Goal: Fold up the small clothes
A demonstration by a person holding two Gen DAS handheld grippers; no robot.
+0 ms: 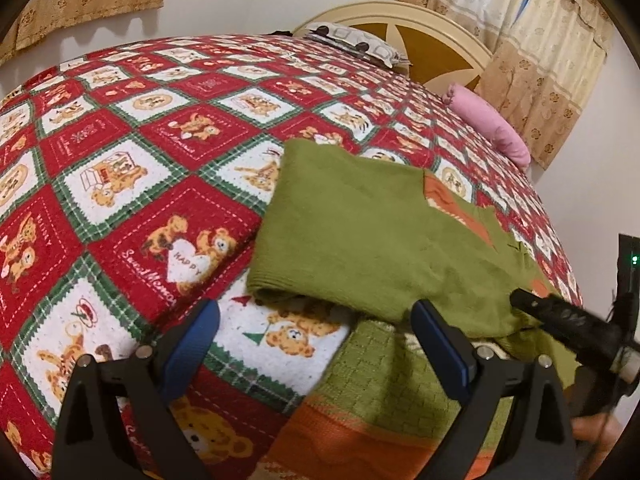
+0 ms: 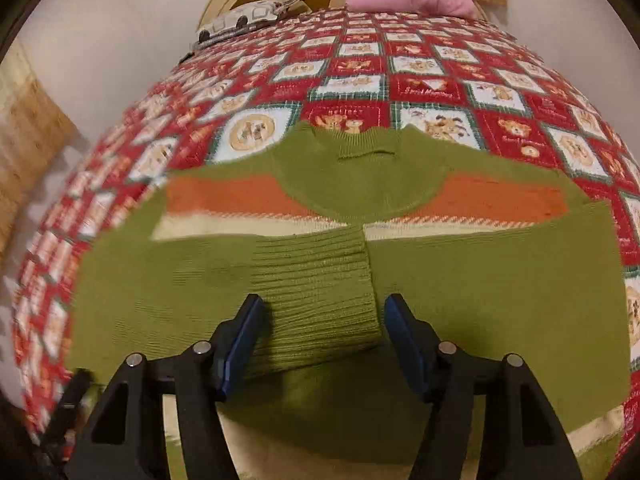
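A small green knit sweater point(image 2: 360, 184) with orange and cream stripes lies flat on the bed, collar away from me, both sleeves folded across its body. A ribbed cuff point(image 2: 316, 292) lies on top at the middle. My right gripper point(image 2: 322, 320) is open, its blue pads either side of that cuff, just above it. In the left wrist view the sweater point(image 1: 360, 240) lies to the right, a sleeve folded over. My left gripper point(image 1: 320, 332) is open and empty above the sweater's near left edge. The right gripper's finger point(image 1: 560, 316) shows at the right.
The bed is covered by a red, white and green teddy-bear quilt point(image 1: 160, 160). A patterned pillow point(image 1: 352, 40) and a pink pillow point(image 1: 492, 128) lie at the headboard point(image 1: 432, 40). Curtains point(image 1: 540, 40) hang beyond the bed.
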